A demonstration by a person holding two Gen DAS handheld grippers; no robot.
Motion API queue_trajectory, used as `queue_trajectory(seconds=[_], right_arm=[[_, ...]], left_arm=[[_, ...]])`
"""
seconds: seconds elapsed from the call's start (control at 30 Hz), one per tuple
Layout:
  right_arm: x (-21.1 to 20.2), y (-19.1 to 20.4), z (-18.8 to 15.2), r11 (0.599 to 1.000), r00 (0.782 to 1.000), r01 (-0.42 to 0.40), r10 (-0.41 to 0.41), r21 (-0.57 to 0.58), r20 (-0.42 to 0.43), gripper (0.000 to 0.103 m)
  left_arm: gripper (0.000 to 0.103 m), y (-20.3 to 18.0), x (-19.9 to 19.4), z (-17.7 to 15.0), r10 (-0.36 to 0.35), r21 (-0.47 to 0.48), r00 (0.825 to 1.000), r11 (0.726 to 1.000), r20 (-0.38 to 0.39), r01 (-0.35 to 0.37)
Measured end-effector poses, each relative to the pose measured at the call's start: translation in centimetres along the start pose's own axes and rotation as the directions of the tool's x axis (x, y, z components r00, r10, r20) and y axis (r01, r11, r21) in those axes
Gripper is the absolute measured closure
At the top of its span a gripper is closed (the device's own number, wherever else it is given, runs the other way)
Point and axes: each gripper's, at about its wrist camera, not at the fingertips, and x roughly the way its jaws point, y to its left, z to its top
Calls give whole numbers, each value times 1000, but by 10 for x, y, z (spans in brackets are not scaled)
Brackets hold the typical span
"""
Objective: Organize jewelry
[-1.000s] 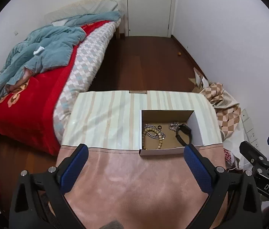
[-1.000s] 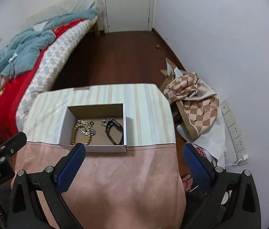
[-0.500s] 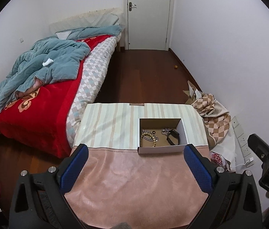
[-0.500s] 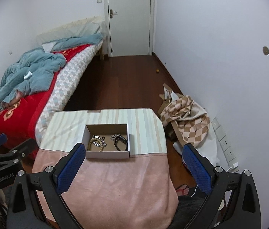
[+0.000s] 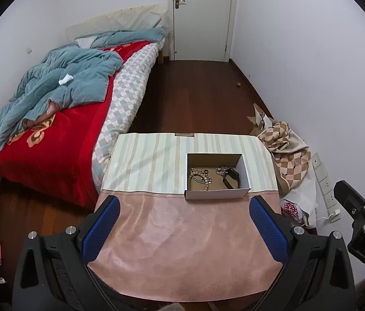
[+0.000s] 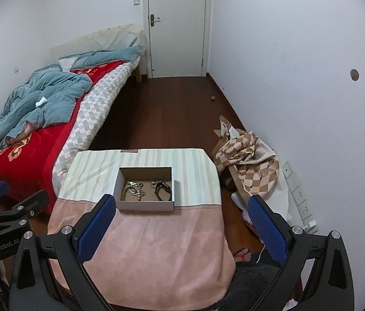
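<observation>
Left wrist view: the box (image 5: 217, 193) lies ahead and right of the left gripper (image 5: 186, 223) — nearer the right gripper (image 6: 180, 219); both gape wide, empty.

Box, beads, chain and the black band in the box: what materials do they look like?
Box: white outside, brown inside, thin flat walls, probably cardboard. Beads: matte tan, maybe wood. Chain: shiny silvery links, likely metal. Black band: dark smooth loop, maybe rubber or plastic; too small to be sure.
</observation>
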Motion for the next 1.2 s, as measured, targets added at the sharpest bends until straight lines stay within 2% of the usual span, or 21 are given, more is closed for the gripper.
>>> queue_trajectory(seconds=[0.4,0.7,0.9,1.2], right_arm=[[43,-4,31,999,999,40,-40,18,-13,0],[79,0,35,999,995,38,-38,2,-89,0],[86,1,33,999,993,45,-46,-12,-105,0],[88,4,34,999,992,42,-45,-28,-120,0]], left_arm=[[1,-4,30,27,52,-8,999,999,-12,-52],[1,-10,50,34,62,11,996,998,-58,-61],[1,-11,57,32,52,12,995,999,-83,-51],[1,-10,56,32,56,11,995,998,-78,-56]])
